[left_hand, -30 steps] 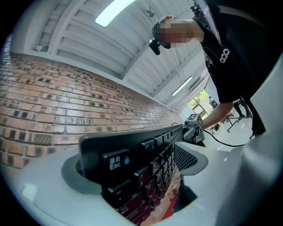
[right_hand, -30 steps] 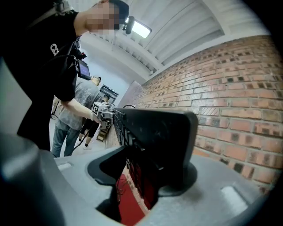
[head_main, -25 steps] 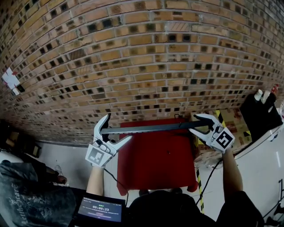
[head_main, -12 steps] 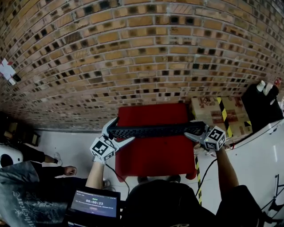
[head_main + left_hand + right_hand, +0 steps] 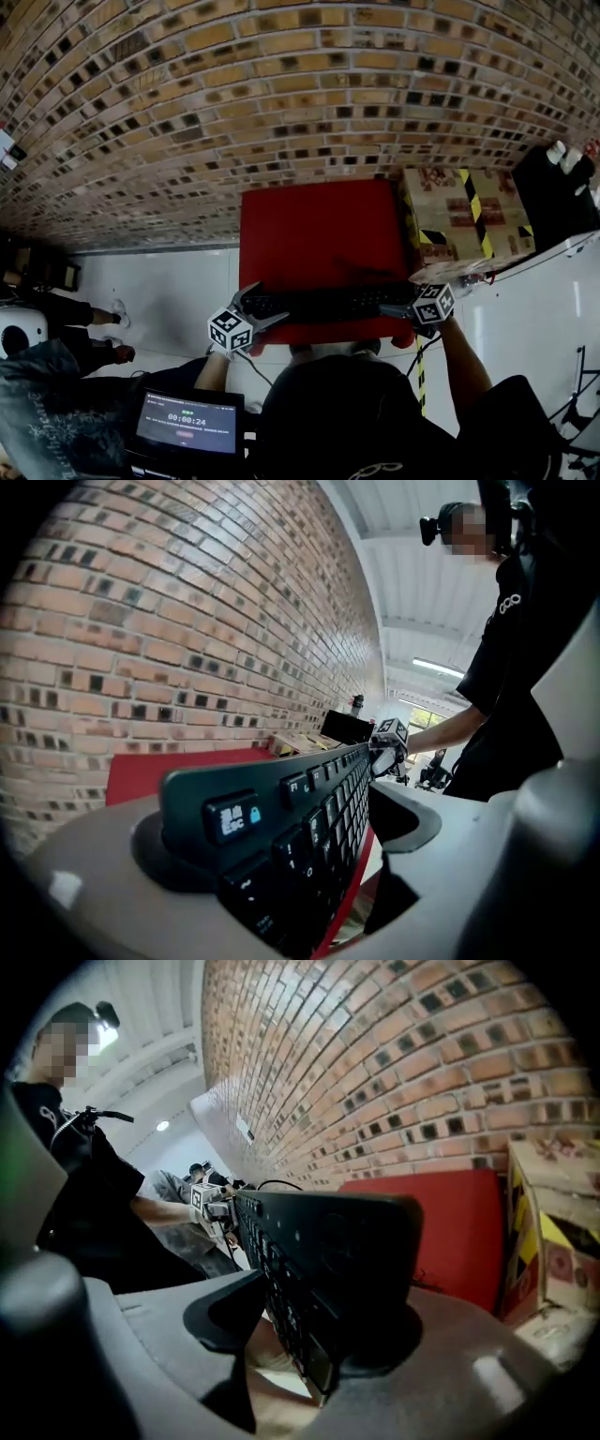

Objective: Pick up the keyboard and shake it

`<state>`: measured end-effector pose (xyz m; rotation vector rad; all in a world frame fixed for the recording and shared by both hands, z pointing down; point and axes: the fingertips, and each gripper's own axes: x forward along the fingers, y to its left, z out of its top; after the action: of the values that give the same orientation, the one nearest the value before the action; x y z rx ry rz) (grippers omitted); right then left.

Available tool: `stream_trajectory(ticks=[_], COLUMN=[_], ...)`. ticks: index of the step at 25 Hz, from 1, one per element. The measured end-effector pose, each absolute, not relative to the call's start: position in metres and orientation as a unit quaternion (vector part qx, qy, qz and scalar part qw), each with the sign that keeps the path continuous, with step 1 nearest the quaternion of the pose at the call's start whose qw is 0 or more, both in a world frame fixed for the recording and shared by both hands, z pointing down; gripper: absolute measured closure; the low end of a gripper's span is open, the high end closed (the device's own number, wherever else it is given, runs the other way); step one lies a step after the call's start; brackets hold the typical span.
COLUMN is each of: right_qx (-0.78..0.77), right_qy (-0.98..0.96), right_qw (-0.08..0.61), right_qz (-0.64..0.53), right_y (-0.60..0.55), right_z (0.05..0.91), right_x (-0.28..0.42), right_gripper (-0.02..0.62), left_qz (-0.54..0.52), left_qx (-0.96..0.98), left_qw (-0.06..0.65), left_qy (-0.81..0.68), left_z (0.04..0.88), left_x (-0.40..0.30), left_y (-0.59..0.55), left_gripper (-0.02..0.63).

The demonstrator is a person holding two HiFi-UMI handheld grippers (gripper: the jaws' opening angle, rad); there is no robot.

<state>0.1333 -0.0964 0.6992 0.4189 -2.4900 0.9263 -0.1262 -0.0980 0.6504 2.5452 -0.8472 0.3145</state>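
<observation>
Change: We see the keyboard (image 5: 323,302) brought down. A second ago it was high and edge-on before the wall (image 5: 281,94); now it is low over the near edge of the table (image 5: 319,234), and its key face has turned up towards us.
Meaning: We judge the pick-up done. This descent reads either as a down-stroke of the shake or as the start of setting it down; we cannot say which.
Left gripper (image 5: 262,305): Closed on the keyboard's left end. The Esc corner sits between the jaws, with the back on one pad and the other jaw against the keys.
Right gripper (image 5: 398,305): Jaws wide, closed on the right end. The back rests on one pad and the other jaw meets the key side.
Position: The keyboard spans straight between the two grippers, roughly level, close in front of us. We cannot tell whether it touches the table.
Appearance: It is black, long and slim, with white legends. It shows no bend along its length, and we expect it to behave as a rigid bar.
</observation>
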Motion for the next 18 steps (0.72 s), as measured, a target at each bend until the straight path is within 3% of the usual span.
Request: stream_trajectory(ticks=[18], right_qx=[0.144], right_qy=[-0.896], right_qw=[0.227], right_qz=[0.352], right_y=[-0.088], right_z=[0.716], right_x=[0.14], right_gripper=[0.376], left_qz=[0.123], left_qx=[0.915], left_qw=[0.226], left_qy=[-0.312], left_z=[0.667], left_x=[-0.12], left_y=[-0.091], left_gripper=[0.103])
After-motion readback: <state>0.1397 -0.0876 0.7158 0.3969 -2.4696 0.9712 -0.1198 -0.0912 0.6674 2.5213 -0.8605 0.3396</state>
